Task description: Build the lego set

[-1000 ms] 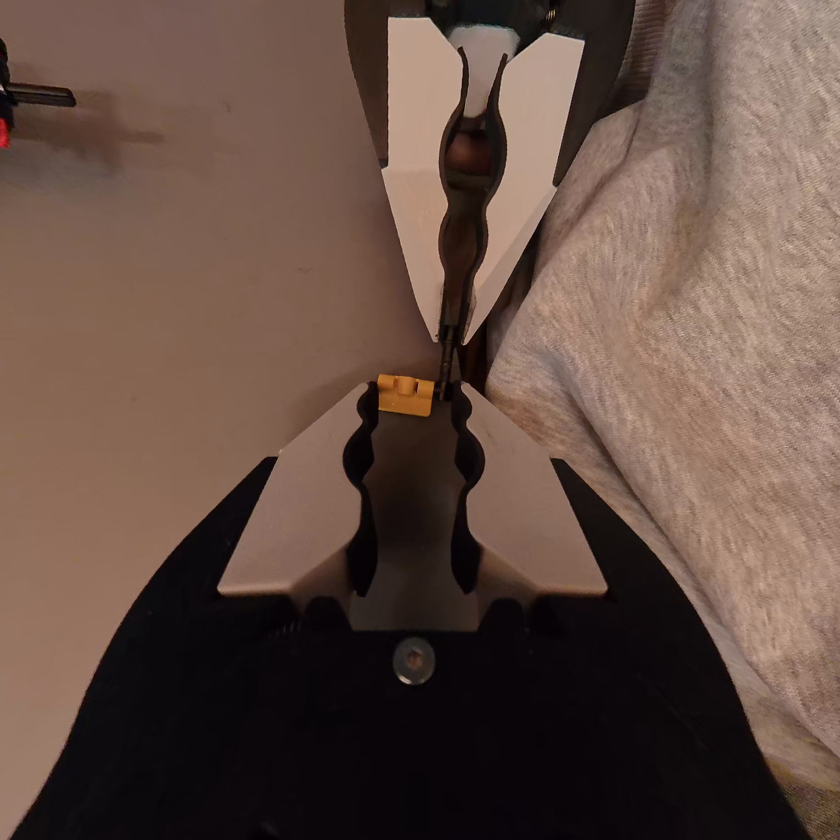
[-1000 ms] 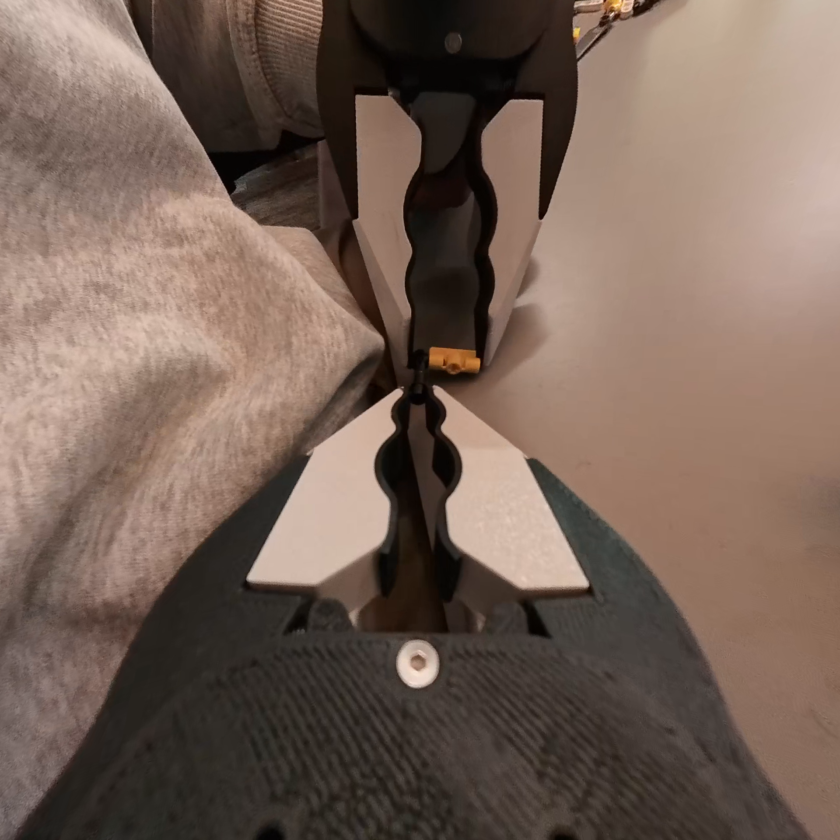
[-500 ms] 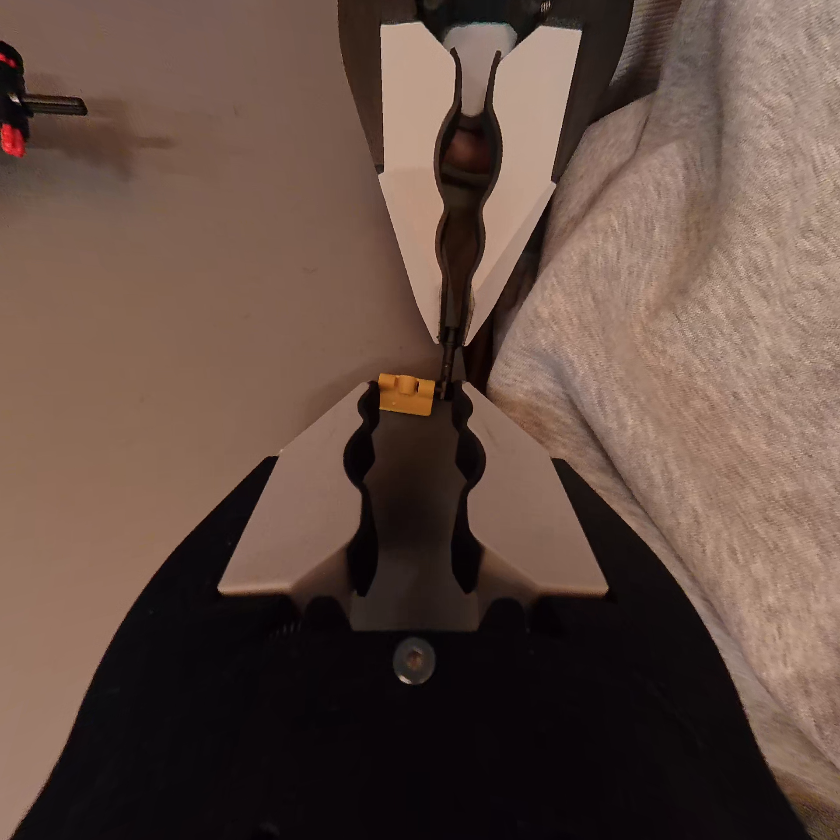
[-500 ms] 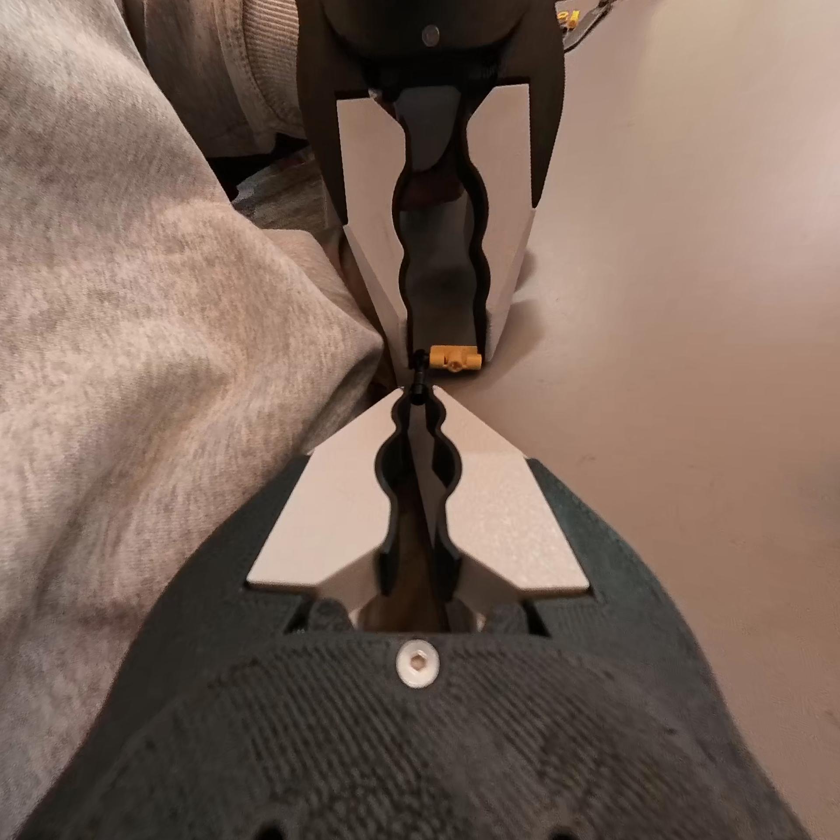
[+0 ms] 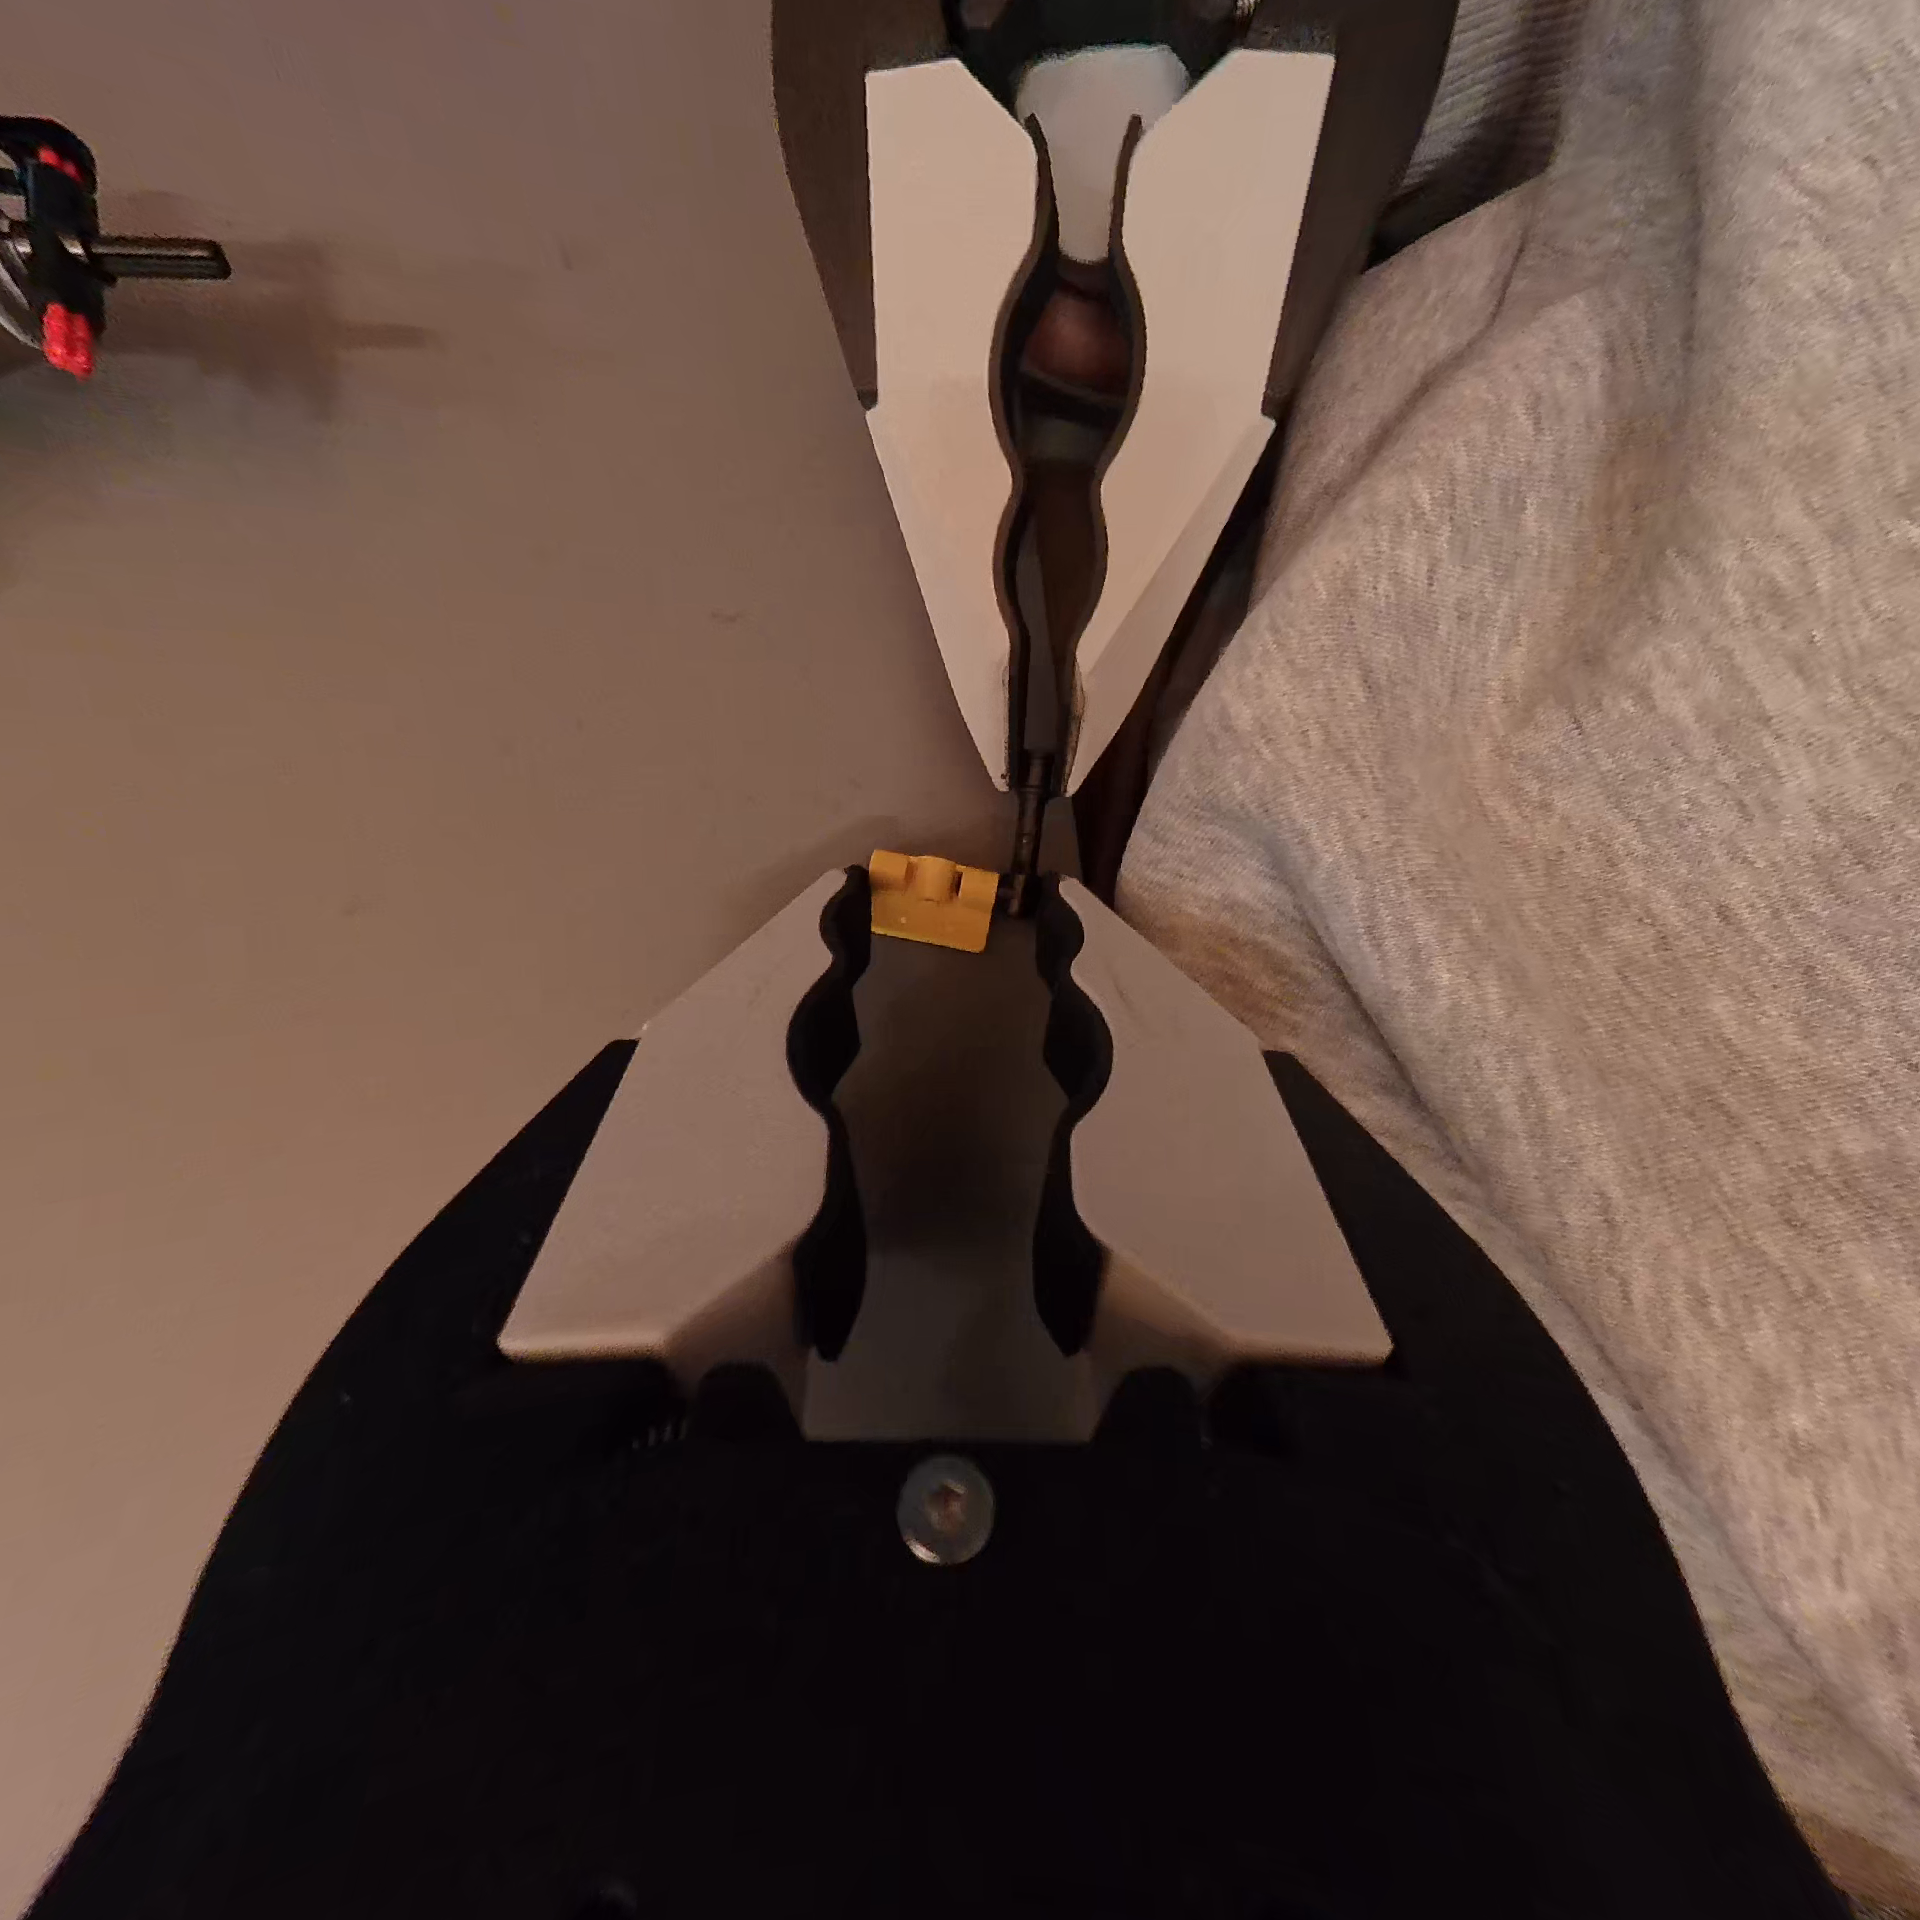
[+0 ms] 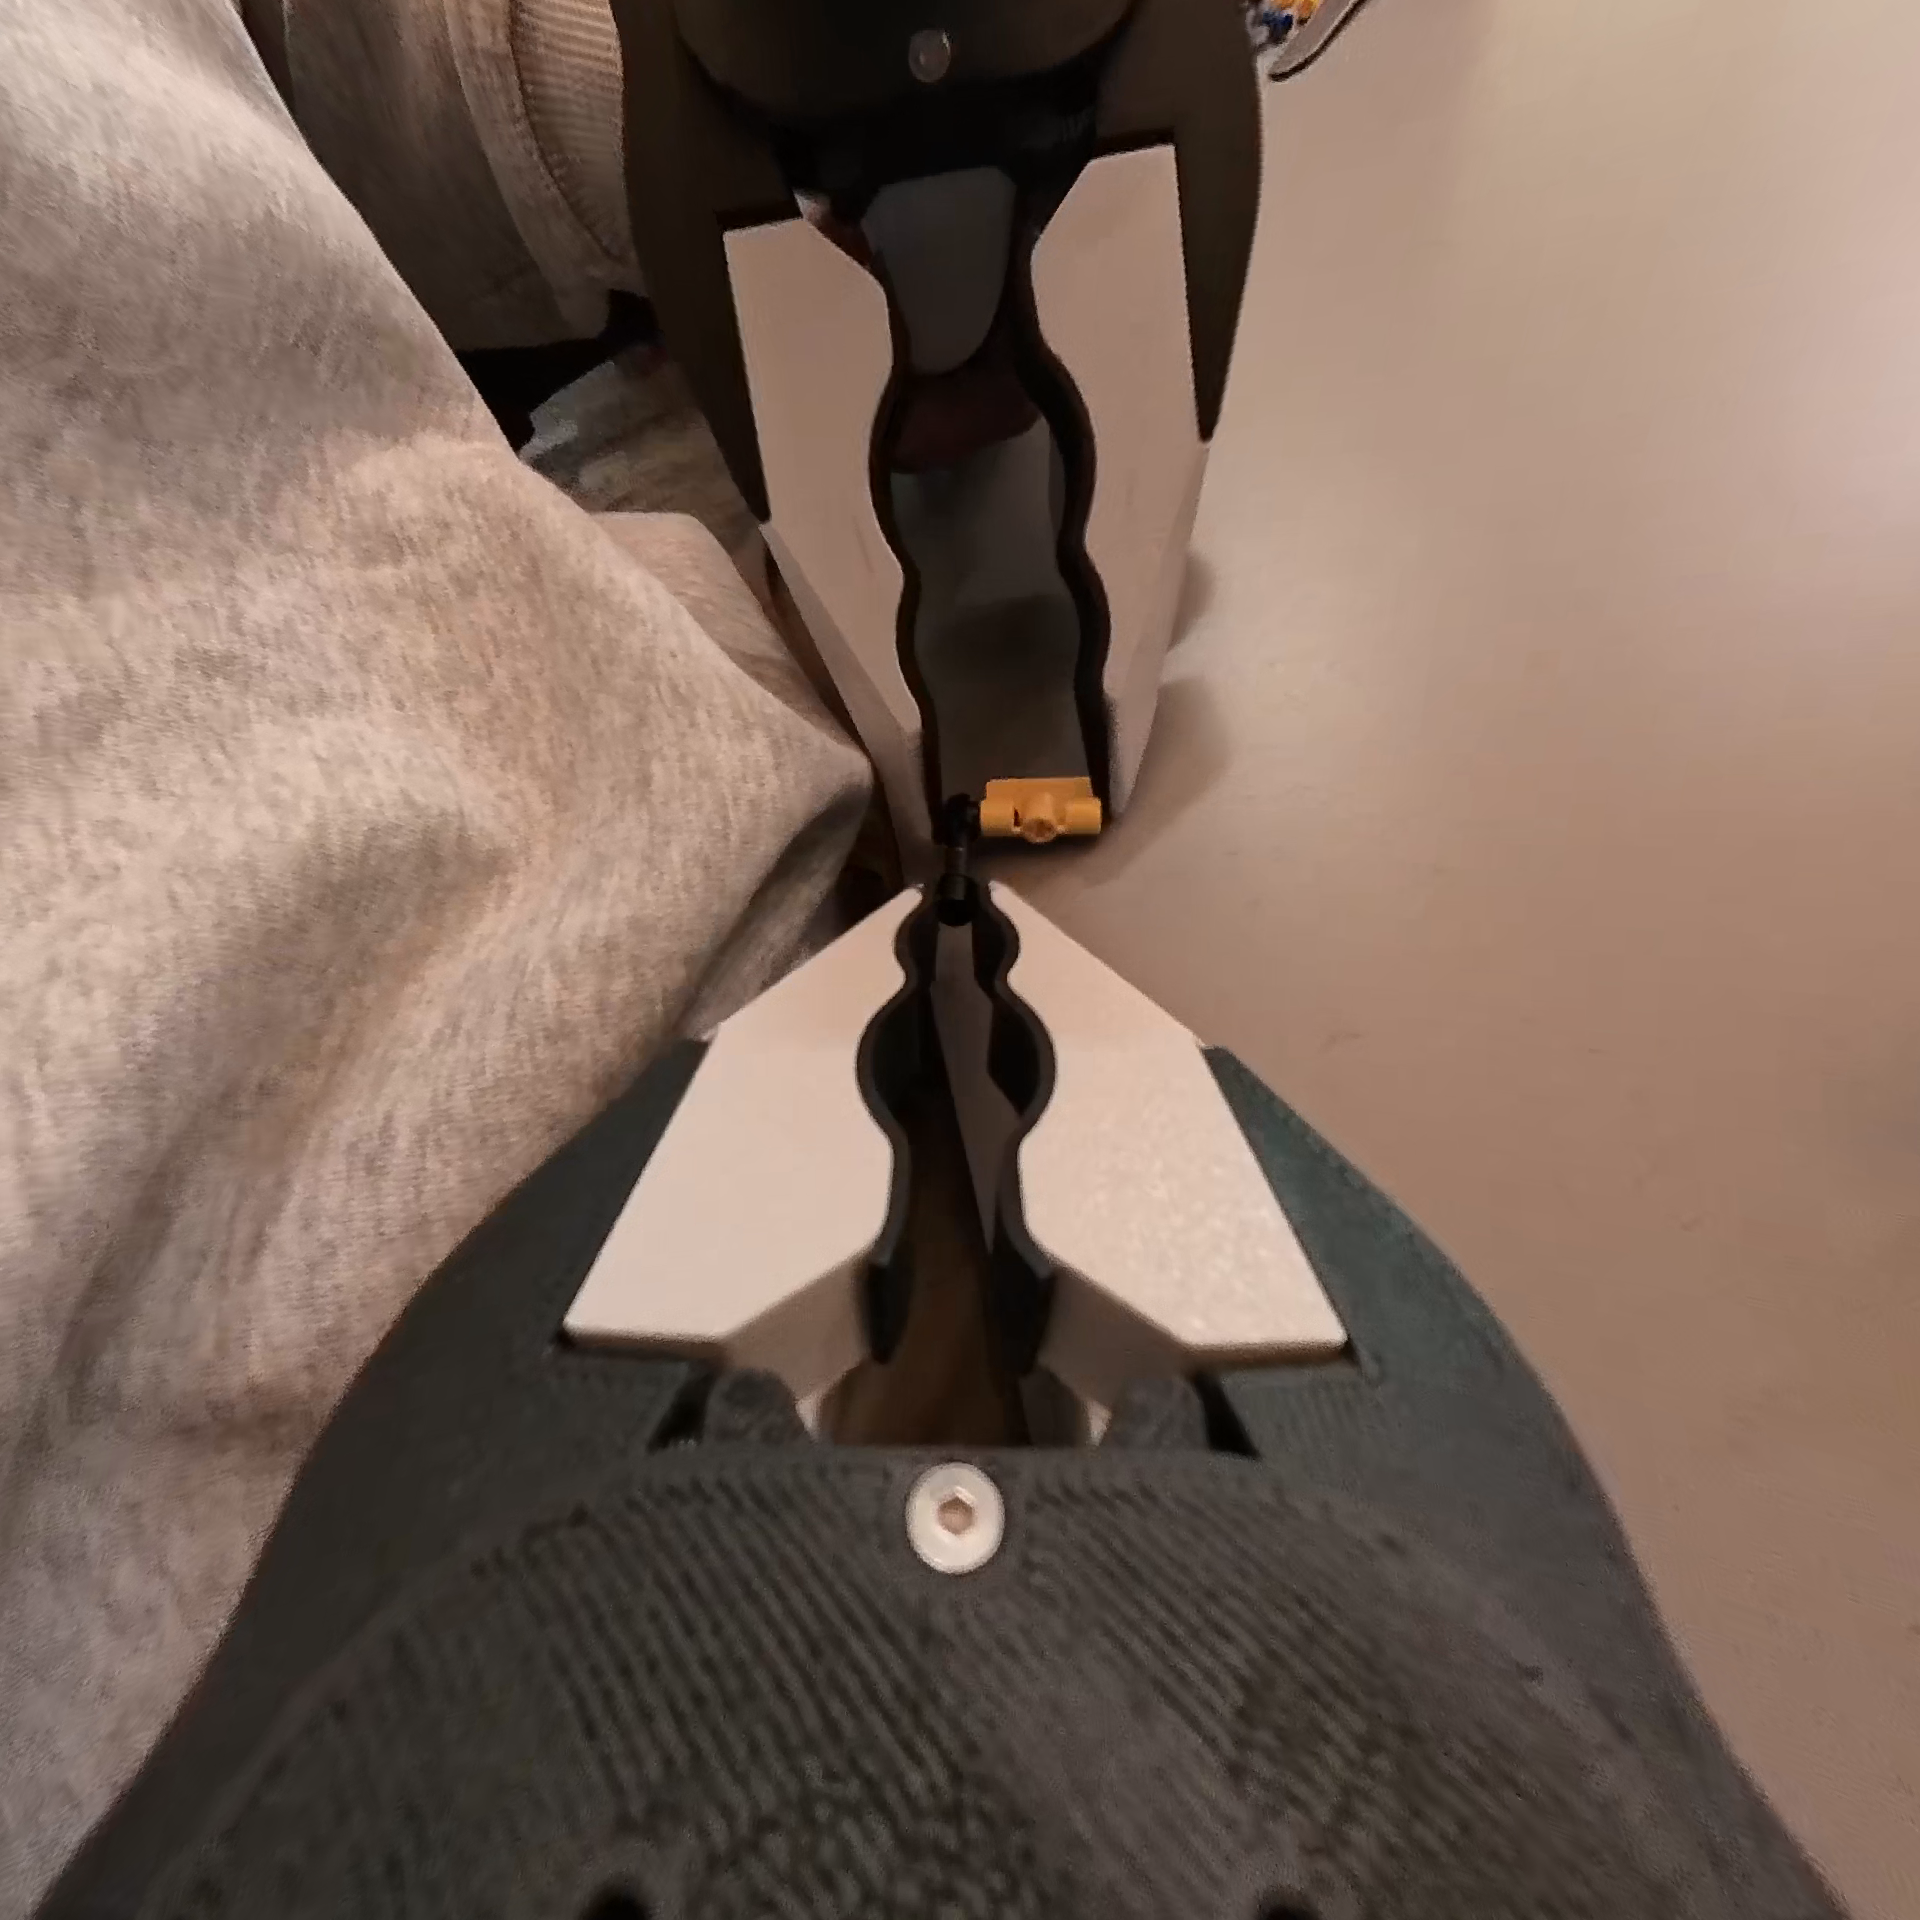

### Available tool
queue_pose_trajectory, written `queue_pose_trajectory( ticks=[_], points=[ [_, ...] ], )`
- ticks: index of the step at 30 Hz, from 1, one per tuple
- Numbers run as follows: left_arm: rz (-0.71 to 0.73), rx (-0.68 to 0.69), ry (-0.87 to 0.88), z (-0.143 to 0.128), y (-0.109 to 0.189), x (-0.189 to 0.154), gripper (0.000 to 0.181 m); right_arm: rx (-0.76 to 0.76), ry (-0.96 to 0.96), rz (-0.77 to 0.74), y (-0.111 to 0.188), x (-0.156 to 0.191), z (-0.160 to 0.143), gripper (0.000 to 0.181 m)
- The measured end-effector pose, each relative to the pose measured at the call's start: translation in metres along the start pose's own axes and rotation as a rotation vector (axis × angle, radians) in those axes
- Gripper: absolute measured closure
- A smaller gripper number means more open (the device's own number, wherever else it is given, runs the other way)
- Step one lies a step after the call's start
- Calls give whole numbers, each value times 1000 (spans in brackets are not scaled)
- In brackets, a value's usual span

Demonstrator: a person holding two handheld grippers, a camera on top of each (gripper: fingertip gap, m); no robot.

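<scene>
L gripper [image 5: 951,899] clamped on yellow brick [image 5: 932,914]; R gripper [image 6: 958,894] clamped on black pin [image 6: 954,847], pin tip touching brick's end.

A small yellow Lego piece [image 5: 930,911] with short studs on its upper face is held crosswise between the left gripper [image 5: 951,914]'s fingertips, above the tan desk [image 5: 416,623]. A thin black pin [image 5: 1029,831], pinched in the right gripper [image 6: 954,896]'s tips, meets the yellow piece's end nearest the grey sleeve.
</scene>
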State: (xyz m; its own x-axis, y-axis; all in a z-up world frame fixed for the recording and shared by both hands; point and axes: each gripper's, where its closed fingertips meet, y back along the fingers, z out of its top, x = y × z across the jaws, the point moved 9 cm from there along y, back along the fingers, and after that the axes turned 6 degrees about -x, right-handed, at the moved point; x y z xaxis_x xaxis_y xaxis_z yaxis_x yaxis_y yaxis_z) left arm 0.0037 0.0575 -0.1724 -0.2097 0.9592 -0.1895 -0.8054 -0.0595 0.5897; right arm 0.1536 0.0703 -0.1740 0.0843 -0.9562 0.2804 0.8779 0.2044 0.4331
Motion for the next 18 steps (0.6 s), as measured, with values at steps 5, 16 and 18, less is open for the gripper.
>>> queue_pose_trajectory(
  ticks=[5,16,18],
  points=[
    [14,10,-12,0,-1,-1,150,18,25,-19,-2,1,-1,176],
    [18,9,4,-1,0,-2,148,33,71,-52,-4,3,-1,176],
    [10,7,17,-1,0,-2,146,34,75,-56,-4,3,-1,176]
  ],
)
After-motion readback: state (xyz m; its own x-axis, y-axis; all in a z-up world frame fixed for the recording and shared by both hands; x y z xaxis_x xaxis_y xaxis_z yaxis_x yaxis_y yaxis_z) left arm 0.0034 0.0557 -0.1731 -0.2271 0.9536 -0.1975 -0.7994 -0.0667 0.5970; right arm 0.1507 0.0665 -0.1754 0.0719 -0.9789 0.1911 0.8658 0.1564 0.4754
